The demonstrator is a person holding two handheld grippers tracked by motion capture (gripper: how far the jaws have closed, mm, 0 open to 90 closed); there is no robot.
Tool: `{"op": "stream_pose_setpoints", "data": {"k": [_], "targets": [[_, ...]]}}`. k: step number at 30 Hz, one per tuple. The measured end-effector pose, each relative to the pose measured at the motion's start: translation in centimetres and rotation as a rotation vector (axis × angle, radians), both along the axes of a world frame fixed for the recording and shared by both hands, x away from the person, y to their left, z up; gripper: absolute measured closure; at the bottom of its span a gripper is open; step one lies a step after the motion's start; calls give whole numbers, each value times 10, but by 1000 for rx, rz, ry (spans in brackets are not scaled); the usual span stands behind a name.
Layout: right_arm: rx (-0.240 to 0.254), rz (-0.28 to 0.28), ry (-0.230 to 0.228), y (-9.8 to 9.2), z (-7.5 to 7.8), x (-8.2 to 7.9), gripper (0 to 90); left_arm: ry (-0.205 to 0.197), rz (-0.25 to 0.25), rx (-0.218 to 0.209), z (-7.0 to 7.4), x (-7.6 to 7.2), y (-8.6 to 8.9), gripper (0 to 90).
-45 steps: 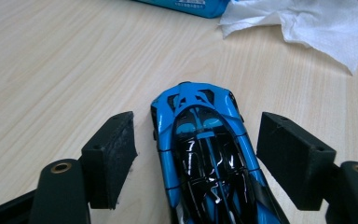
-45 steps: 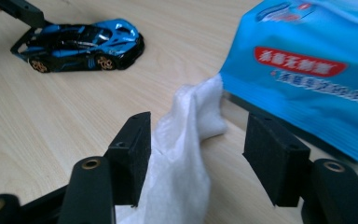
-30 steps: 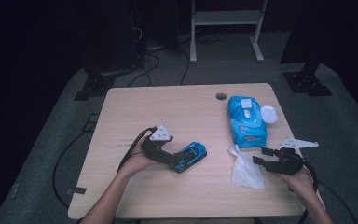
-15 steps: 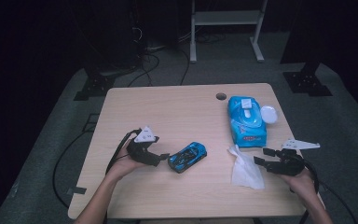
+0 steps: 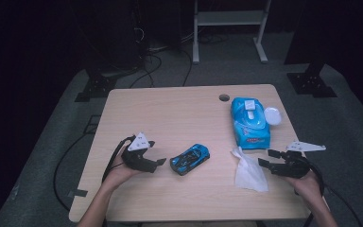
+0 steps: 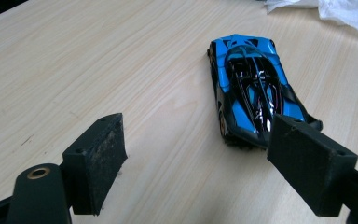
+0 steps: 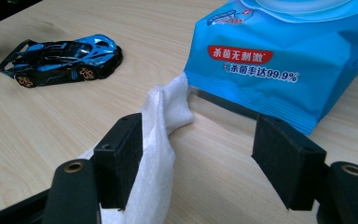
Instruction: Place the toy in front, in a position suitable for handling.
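**Car loose, both grippers open**

My left gripper (image 5: 161,161), lower left of high view, has just been opening; jaws wide, nothing btwn them. Small blue-and-black toy sports car (image 5: 189,159) sits just beside its tips, w/ a slight gap. My right gripper (image 5: 265,158), lower right, jaws wide, crumpled white wipe (image 5: 247,169) lying against one pad, ungripped. Blue plastic wet-wipe pack (image 5: 249,122) upper right, lid up.

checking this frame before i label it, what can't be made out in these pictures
- Toy car: in the left gripper view its near end sits behind the left claw's right pad.
- Wet wipe: in the right gripper view its lower part is hidden behind the right claw's left pad and cut by the bottom edge.
- Wipes pack: print too small to read in the high view; top cut off in the right gripper view.
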State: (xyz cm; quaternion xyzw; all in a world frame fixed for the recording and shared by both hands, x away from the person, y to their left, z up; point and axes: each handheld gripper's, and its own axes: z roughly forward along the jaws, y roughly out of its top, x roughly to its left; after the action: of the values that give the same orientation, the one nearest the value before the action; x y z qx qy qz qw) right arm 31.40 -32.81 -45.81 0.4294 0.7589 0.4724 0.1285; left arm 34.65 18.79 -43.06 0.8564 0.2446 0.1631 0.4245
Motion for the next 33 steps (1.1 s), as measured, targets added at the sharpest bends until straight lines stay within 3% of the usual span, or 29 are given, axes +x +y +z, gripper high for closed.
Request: {"op": "stream_pose_setpoints", "data": {"k": [7, 11, 14, 24, 33], "targets": [[-2, 2, 4, 2, -4, -2, 311, 0, 42, -26, -11, -7, 10, 175], [8, -4, 1, 1, -6, -4, 307, 29, 52, -7, -20, -5, 10, 174], [17, -14, -3, 0, -6, -5, 302, 15, 48, 13, -21, -4, 8, 174], [28, -26, -9, 1, -9, -6, 284, 27, 67, 4, -23, -2, 9, 162], [-18, 4, -23, 9, -11, -7, 278, 31, 90, -7, -25, 2, 10, 152]]}}
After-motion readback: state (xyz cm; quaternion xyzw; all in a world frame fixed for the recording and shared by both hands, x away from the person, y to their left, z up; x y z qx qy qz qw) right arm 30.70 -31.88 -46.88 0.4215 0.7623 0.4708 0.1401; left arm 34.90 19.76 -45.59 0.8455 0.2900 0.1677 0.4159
